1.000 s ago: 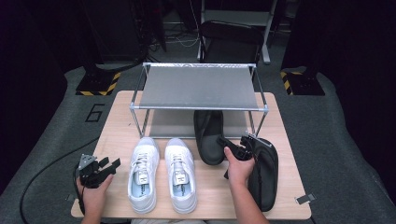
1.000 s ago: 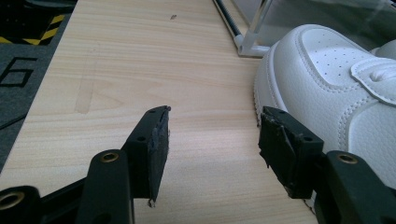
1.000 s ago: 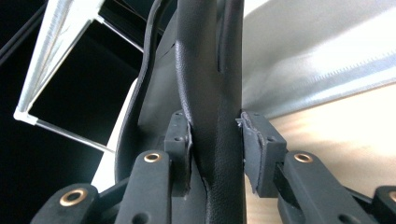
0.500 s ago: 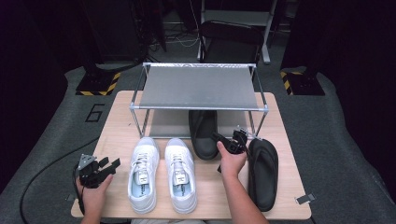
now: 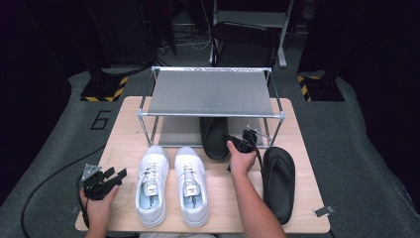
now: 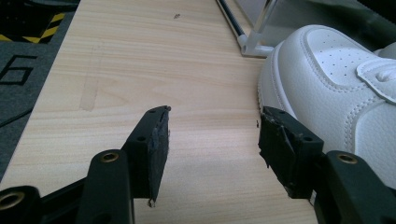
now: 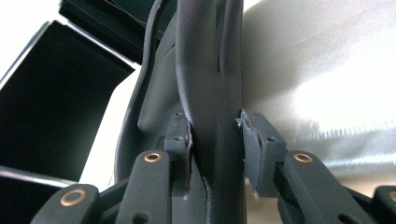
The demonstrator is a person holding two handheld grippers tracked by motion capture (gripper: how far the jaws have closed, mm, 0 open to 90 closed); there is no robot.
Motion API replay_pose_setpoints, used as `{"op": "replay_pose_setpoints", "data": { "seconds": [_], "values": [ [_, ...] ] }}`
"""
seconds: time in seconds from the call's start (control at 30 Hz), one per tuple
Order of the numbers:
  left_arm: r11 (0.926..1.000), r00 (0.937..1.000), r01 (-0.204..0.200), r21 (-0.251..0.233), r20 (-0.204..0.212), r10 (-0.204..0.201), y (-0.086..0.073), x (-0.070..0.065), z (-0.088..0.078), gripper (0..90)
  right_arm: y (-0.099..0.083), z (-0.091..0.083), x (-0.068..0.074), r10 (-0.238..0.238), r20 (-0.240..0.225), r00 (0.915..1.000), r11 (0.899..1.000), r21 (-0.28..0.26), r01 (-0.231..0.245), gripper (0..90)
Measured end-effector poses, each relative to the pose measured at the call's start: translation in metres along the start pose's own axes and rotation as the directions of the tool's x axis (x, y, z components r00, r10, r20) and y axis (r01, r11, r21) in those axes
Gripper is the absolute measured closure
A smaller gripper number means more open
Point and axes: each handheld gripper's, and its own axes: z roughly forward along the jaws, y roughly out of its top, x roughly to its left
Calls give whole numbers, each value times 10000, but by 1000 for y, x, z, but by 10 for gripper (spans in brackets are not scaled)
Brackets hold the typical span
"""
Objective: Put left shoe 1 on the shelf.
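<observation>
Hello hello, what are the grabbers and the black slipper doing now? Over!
Right gripper shut on black rubber slipper, toe under grey metal shoe rack. Left gripper open, idle beside white sneaker. Nothing blocking.

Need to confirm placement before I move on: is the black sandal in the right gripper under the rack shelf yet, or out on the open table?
Partly in: the black sandal has its front under the rack; its heel end sticks out, clamped in the right gripper.

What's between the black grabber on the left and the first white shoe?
Just bare wooden table. In the high view, the left gripper sits apart from the left white sneaker, with nothing lying between them.
</observation>
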Motion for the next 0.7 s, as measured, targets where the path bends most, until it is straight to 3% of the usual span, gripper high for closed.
{"op": "replay_pose_setpoints", "data": {
  "seconds": [0.13, 0.2, 0.3, 0.33, 0.37, 0.4, 0.53, 0.6, 0.7],
  "values": [
    [9999, 9999, 133, -101, -96, -134, -2, 1, -1, 429, 5, 9, -3, 369, -172, 9992, 9993, -52, -370, 650],
    [9999, 9999, 134, -109, -102, -135, -2, 1, -1, 429, 7, 14, -7, 147, -18, 9999, 9998, -114, -147, 650],
    [9999, 9999, 106, -6, -44, -106, -2, 2, -2, 429, 9, 20, -8, 275, -178, 9995, 9995, -166, -278, 649],
    [9999, 9999, 100, -25, -54, -100, -2, 3, -1, 429, 10, 22, -8, 99, 76, 9999, 9999, -126, -98, 649],
    [9999, 9999, 128, 3, -58, -128, -2, 3, -2, 429, 11, 25, -8, 54, -112, 9999, 9998, -197, -56, 649],
    [9999, 9999, 127, -33, -69, -127, -2, 3, -2, 429, 11, 28, -8, -81, -21, 10000, 9999, -96, 81, 649],
    [9998, 9998, 172, -64, -89, -172, -3, 3, -1, 429, 13, 35, -9, 57, -195, 9998, 9999, -105, -59, 649],
    [9999, 9998, 164, -50, -96, -165, -4, 3, -1, 429, 13, 39, -8, 255, 64, 9997, 9996, -150, -254, 649],
    [9999, 9998, 167, -19, -56, -167, -4, 4, -2, 429, 14, 45, -8, 292, -142, 9995, 9994, -182, -295, 649]
  ]
}}
